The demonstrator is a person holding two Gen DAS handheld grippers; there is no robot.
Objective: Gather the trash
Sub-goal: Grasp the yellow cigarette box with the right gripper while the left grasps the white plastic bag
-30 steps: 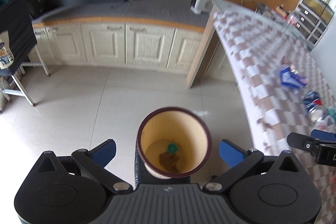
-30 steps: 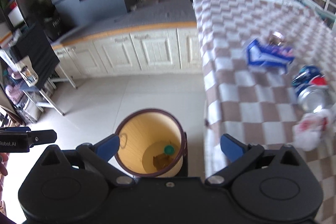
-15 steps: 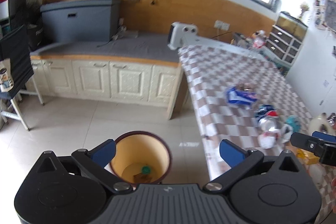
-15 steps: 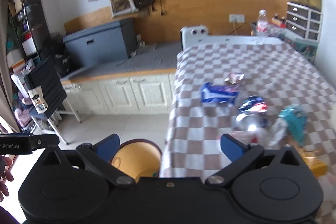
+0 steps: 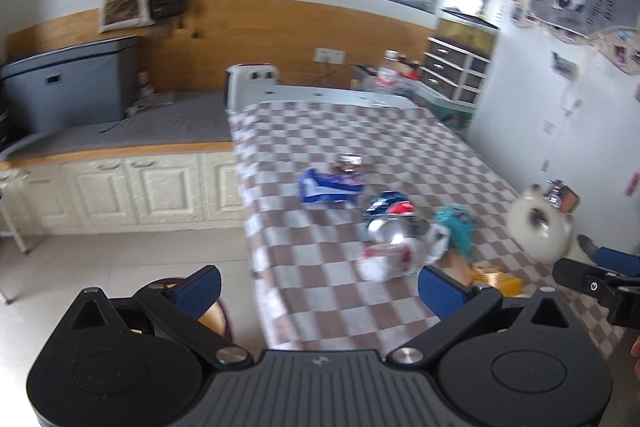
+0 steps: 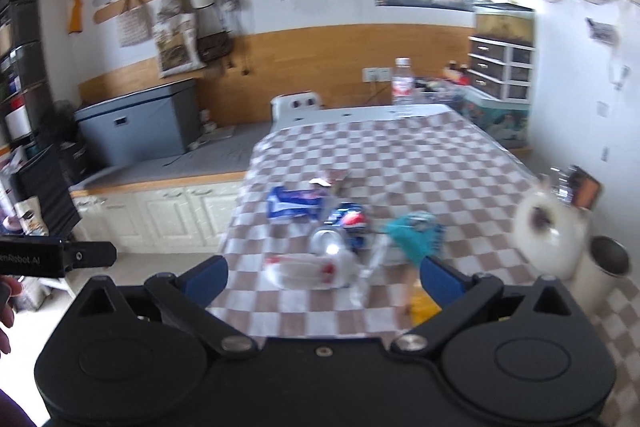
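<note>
Only left view, bin [image 5: 218, 319], right view, cup [image 6: 608, 267]

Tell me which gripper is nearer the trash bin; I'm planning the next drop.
Left. The left gripper hangs just above and beside the trash bin, whose rim peeks out under its left finger. The right gripper faces the checkered table; no bin shows in its view.

Wrapper [image 6: 294, 207] lies behind can [image 6: 340, 233] on table [image 6: 460, 163].
</note>
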